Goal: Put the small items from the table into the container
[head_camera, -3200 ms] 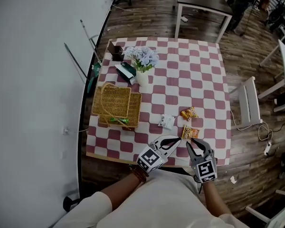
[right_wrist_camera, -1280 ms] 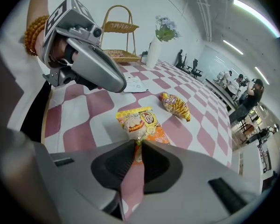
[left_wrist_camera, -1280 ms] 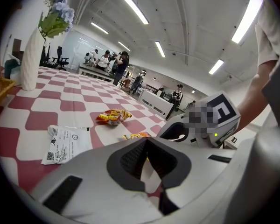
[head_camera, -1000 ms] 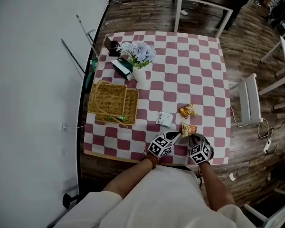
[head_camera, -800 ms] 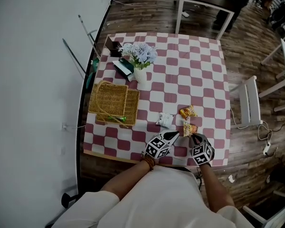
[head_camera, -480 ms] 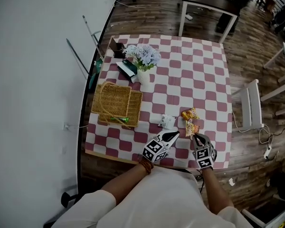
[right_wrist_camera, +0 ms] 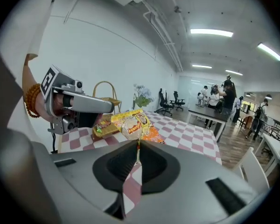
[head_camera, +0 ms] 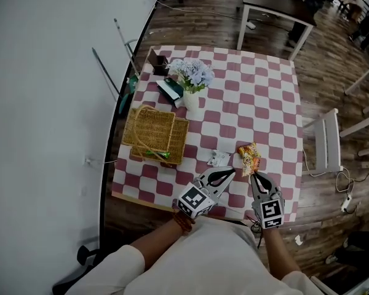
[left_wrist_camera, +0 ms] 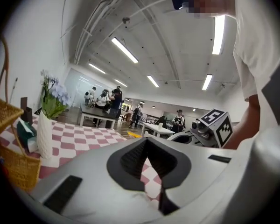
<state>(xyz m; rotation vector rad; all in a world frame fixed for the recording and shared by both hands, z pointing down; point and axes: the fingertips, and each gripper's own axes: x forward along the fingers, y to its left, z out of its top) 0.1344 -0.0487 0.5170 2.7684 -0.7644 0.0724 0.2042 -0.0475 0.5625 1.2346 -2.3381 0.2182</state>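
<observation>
The right tool (head_camera: pixel 253 174) is squeezing tighter on the snack bag's (head_camera: pixel 249 155) edge, up above the tabletop (head_camera: pixel 258 103). The left tool (head_camera: pixel 232 170) is pressed together, empty. Hold tight and carry the bag slowly to the basket (head_camera: pixel 172 141).

The surface (head_camera: pixel 258 97) wears a dusty-pink and white check. At its left, a woven basket (head_camera: pixel 154 131) is golden tan, with a green item (head_camera: pixel 154 154) in it. Far left, a white vase (head_camera: pixel 192 103) carries pale blue flowers (head_camera: pixel 192 72). Near right, the snack packet (head_camera: pixel 250 157) is orange and yellow; the small packet (head_camera: pixel 219 159) beside it is white. The plank floor (head_camera: pixel 332 60) is dark brown.
</observation>
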